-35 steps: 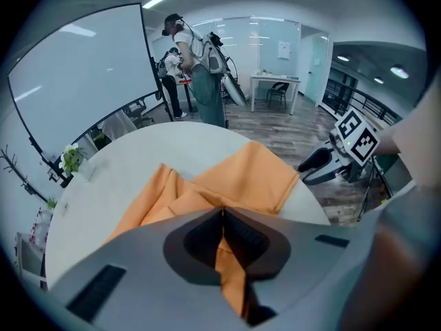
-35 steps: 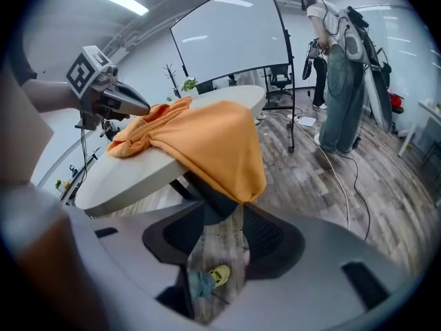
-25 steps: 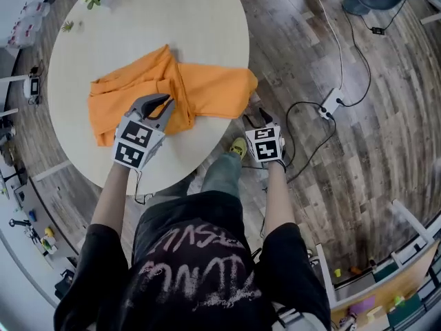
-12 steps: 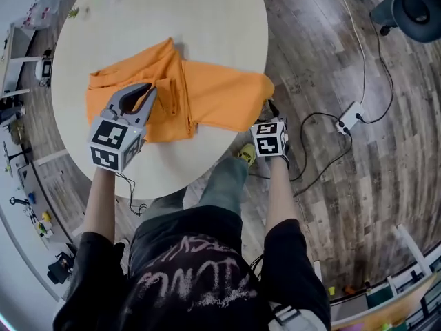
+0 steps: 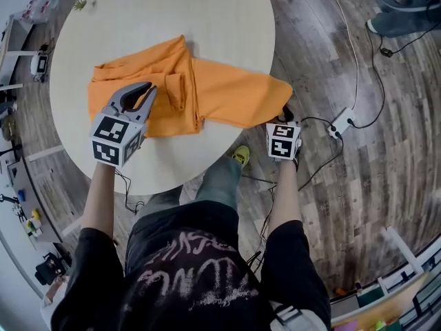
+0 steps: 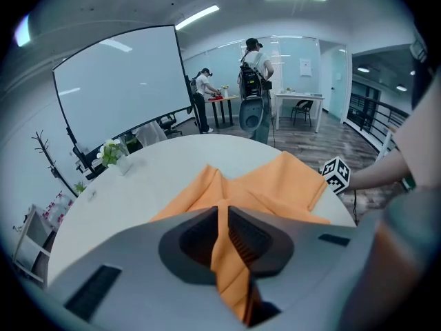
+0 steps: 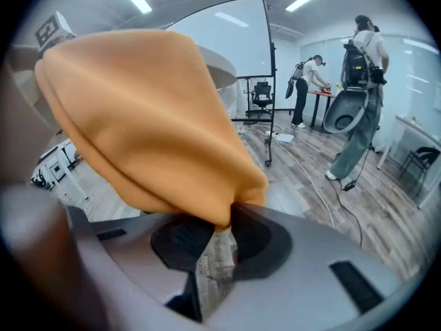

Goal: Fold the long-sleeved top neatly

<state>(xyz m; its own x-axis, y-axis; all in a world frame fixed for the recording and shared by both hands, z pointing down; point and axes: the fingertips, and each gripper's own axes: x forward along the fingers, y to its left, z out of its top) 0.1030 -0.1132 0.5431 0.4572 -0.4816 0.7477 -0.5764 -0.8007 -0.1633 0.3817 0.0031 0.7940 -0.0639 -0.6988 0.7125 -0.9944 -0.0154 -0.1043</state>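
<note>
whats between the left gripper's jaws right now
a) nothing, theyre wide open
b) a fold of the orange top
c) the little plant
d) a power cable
b: in the left gripper view, the left gripper has its jaws closed on a fold of the orange top, with the cloth running up between them.

Orange top (image 5: 220,95); cream table (image 5: 207,19); grey-brown plank floor (image 5: 358,185); black shirt (image 5: 193,267) with pale pink print; grey left gripper (image 5: 148,89) with black-and-white markers.
</note>
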